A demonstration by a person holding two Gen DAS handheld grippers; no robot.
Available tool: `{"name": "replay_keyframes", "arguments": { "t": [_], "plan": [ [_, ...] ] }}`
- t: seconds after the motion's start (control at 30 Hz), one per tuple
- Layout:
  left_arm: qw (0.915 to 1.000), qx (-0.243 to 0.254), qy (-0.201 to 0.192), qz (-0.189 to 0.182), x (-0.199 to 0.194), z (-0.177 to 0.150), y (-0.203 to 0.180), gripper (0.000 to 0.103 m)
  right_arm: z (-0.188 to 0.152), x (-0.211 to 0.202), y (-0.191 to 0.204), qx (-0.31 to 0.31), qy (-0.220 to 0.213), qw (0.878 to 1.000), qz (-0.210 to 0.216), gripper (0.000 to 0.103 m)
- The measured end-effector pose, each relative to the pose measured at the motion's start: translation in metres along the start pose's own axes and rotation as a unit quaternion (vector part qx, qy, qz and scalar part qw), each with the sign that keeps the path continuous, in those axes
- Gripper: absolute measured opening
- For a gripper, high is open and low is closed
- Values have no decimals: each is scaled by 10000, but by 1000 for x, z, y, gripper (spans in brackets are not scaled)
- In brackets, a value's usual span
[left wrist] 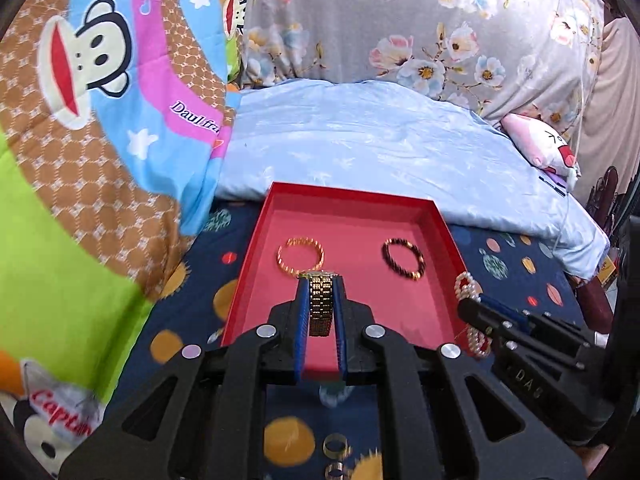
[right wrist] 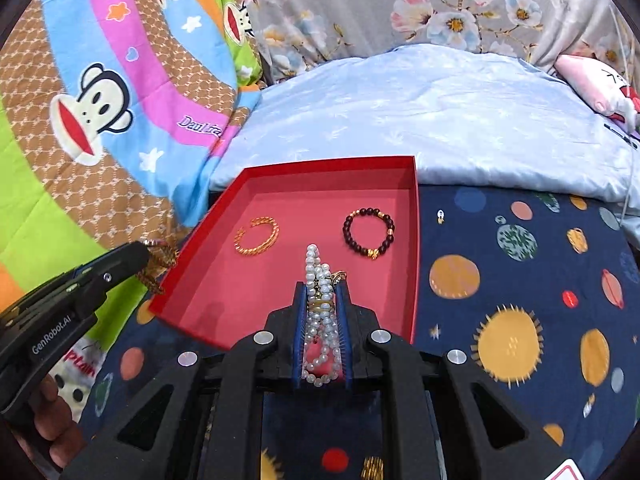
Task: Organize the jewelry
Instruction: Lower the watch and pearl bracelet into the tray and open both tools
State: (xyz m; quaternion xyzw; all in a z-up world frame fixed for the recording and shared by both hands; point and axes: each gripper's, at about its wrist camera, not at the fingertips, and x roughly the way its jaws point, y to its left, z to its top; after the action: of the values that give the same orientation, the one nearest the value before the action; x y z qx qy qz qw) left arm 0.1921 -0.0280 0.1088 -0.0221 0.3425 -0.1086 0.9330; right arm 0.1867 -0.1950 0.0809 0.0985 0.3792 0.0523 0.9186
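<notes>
Cardboard makes the shallow red tray (left wrist: pixel 436 220), a rectangular lid-like box with low straight walls, lying on a bed sheet (right wrist: pixel 500 280) of navy cloth printed with round planets. Two bracelets rest flat on the tray floor, well apart: one twisted gold bangle (left wrist: pixel 300 257) toward 10 o'clock and one ring of dark glossy beads (left wrist: pixel 403 259) with a few gold spacers toward 2 o'clock.

Left tongs (left wrist: pixel 321 300), black plastic with ribbed blue pads, are clamped on one gold watch (left wrist: pixel 321 306) whose metal strap is built of small brick-like links; it hangs over the near half of the tray, at about 6 o'clock from the bangle. Right tongs (right wrist: pixel 323 308), of the same make, are pinched on one multi-strand pearl bracelet (right wrist: pixel 320 276) of small round white beads with a gold clasp, looped above the tray's near edge.

Two small gold rings (left wrist: pixel 336 446) lie on the sheet at 6 o'clock in the left wrist view, blurred. Behind the tray sit a pale blue crinkled quilt (left wrist: pixel 380 140), a grey floral pillow (left wrist: pixel 400 20) and a bright cartoon-monkey blanket (left wrist: pixel 100 100)
</notes>
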Motion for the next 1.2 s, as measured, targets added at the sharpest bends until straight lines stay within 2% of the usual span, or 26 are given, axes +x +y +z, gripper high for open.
{"name": "replay_keyframes", "arguments": {
  "t": [0.27, 0.43, 0.7, 0.83, 0.9, 1.03, 1.2],
  "plan": [
    [9993, -50, 316, 166, 51, 3, 7, 11, 3, 43, -18, 223, 320, 9992, 54, 14],
    [9989, -60, 401, 253, 63, -2, 11, 11, 1, 45, -17, 198, 298, 9994, 29, 16],
    [9988, -73, 316, 367, 37, -12, 17, 13, -21, 7, -12, 165, 140, 9998, -28, 16],
    [9987, -136, 372, 321, 19, -26, 19, 25, -39, -14, -12, 235, 127, 9996, -23, 16],
    [9986, -71, 409, 330, 10, -36, 18, 30, -51, -26, -13, 288, 137, 9995, -28, 16],
    [9981, -4, 463, 414, -12, -61, 16, 30, -78, -49, -18, 390, 209, 9990, -36, 17],
    [9967, -164, 736, 289, -29, -95, 17, 30, -113, -72, -27, 476, 363, 9980, -192, 18]
  ]
}}
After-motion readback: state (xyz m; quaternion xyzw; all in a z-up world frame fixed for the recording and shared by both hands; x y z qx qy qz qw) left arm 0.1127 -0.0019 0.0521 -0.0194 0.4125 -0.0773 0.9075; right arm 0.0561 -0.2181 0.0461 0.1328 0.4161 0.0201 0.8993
